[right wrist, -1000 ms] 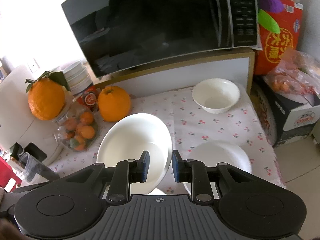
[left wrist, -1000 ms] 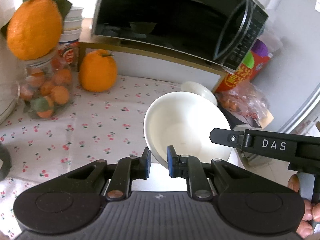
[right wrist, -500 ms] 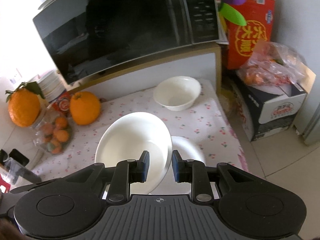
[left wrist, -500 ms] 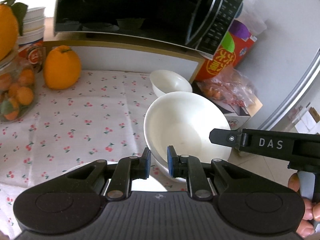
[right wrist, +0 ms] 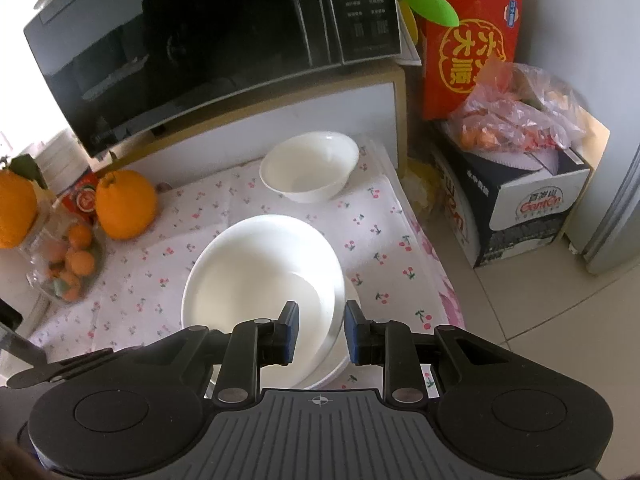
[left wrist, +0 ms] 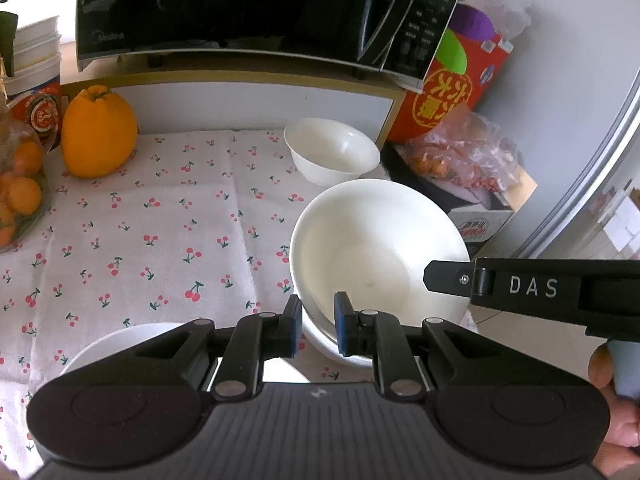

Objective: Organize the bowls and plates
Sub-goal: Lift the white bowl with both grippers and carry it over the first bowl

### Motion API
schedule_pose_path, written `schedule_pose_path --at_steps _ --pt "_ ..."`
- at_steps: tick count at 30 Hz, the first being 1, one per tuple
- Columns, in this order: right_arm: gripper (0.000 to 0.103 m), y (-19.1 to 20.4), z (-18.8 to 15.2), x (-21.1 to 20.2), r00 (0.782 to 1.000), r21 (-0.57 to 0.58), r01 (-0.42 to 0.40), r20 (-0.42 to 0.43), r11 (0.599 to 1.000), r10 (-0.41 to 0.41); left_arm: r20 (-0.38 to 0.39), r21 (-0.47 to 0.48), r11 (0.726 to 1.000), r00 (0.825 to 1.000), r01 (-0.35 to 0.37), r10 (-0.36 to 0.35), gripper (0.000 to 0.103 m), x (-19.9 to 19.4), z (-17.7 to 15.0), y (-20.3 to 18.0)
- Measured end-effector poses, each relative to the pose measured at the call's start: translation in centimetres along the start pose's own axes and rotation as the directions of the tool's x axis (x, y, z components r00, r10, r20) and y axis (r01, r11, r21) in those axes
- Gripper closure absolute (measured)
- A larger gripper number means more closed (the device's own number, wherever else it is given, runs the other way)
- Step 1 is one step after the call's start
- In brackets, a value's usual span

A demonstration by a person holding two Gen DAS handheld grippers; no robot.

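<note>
My left gripper (left wrist: 318,326) is shut on the near rim of a large white bowl (left wrist: 372,248), held tilted just over another white dish (left wrist: 340,350) at the table's right edge. My right gripper (right wrist: 318,330) is shut on the rim of a large white plate (right wrist: 260,280), held over a white dish (right wrist: 336,368) below it. A smaller white bowl (left wrist: 332,156) stands at the back right of the cherry-print cloth (left wrist: 160,232); it also shows in the right wrist view (right wrist: 310,172). Another white dish (left wrist: 120,344) lies under my left gripper's body.
A black microwave (left wrist: 240,12) sits on a shelf above the table's back. A big orange fruit (left wrist: 98,132) and a jar of small oranges (left wrist: 20,196) stand at the left. A red box (right wrist: 468,36) and a bagged carton (right wrist: 520,184) stand beyond the right edge.
Both grippers have swung right and lowered with their dishes. The bowl and the plate now hang close over the dishes at the table's right edge.
</note>
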State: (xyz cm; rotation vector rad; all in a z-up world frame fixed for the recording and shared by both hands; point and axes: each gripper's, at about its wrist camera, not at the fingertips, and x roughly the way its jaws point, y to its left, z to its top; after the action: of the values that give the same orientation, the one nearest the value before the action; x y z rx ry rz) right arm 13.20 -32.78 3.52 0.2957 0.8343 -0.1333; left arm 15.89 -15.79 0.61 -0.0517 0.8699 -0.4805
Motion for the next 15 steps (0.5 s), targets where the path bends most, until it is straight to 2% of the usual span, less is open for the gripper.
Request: schedule_pose_path --at_steps 15 --pt "0.077 -0.2 -0.6 1.7 0.998 -0.024 0.037 -0.047 0.999 -0.038 -0.014 0.049 0.998 0.999 -0.037 0.038 0.087 1.1 -0.3 -0.5"
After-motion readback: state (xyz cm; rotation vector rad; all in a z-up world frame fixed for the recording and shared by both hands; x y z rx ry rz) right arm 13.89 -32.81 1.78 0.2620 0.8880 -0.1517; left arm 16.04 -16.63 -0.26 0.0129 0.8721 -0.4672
